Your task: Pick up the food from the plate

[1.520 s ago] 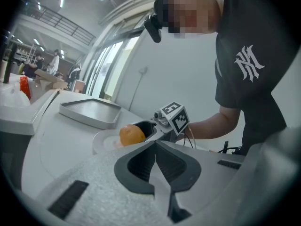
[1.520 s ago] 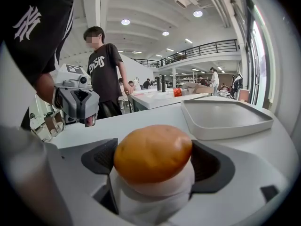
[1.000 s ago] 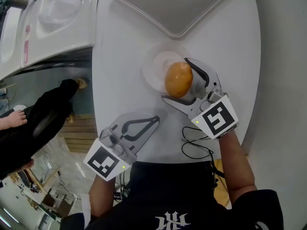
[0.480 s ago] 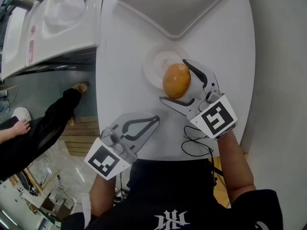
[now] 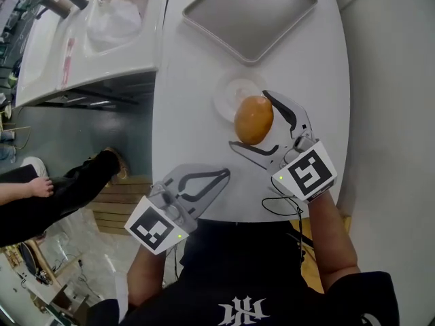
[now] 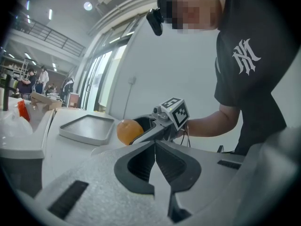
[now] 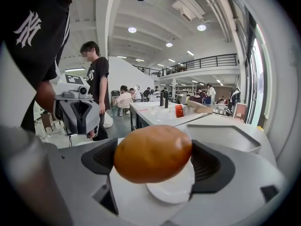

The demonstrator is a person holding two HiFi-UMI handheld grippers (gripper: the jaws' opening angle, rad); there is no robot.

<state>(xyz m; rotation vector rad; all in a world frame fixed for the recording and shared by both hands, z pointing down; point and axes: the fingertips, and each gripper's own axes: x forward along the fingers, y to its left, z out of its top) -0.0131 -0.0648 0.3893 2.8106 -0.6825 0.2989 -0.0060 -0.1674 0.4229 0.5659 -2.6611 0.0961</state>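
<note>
My right gripper (image 5: pixel 254 123) is shut on an orange-brown bread roll (image 5: pixel 253 119), held in the air just above and in front of a small white plate (image 5: pixel 231 94) on the white table. In the right gripper view the roll (image 7: pixel 153 153) fills the gap between the dark pads, with the bare plate (image 7: pixel 175 187) below it. My left gripper (image 5: pixel 223 176) rests at the table's near edge with its jaws together and nothing in them. The left gripper view shows its shut tips (image 6: pixel 155 147) and the roll (image 6: pixel 129 131) beyond.
A grey tray (image 5: pixel 249 15) lies at the far end of the white table (image 5: pixel 183 114). Left of the table stands a white counter (image 5: pixel 81 53) with a bottle. A black cable (image 5: pixel 279 199) hangs by the near edge. A person's leg (image 5: pixel 61 195) is at the left.
The roll, held in my right gripper, has drawn back a little from over the plate toward the near side. The left gripper has stayed where it was.
</note>
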